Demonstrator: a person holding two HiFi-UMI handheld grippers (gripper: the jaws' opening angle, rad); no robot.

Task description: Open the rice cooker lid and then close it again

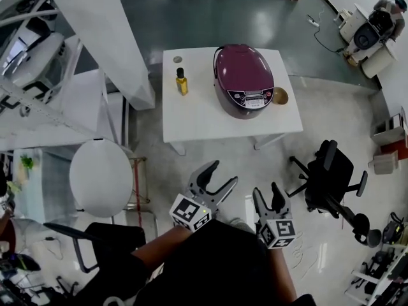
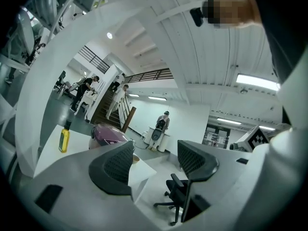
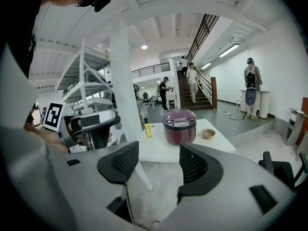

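My left gripper point(image 1: 223, 172) and right gripper point(image 1: 266, 191) both hold their jaws wide apart, gripping nothing. The rice cooker point(image 1: 244, 80), lid down, stands on the white table point(image 1: 191, 116), well apart from both.

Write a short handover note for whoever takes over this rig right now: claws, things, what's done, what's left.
Left claw: open, empty, in the air well short of the table.
Right claw: open, empty, beside it.
Rice cooker: on the table, lid shut. In the head view a yellow bottle stands to its left and a small bowl to its right.
Done: nothing visible; neither claw touches the cooker.
Left: step closer, open the lid, close it again.
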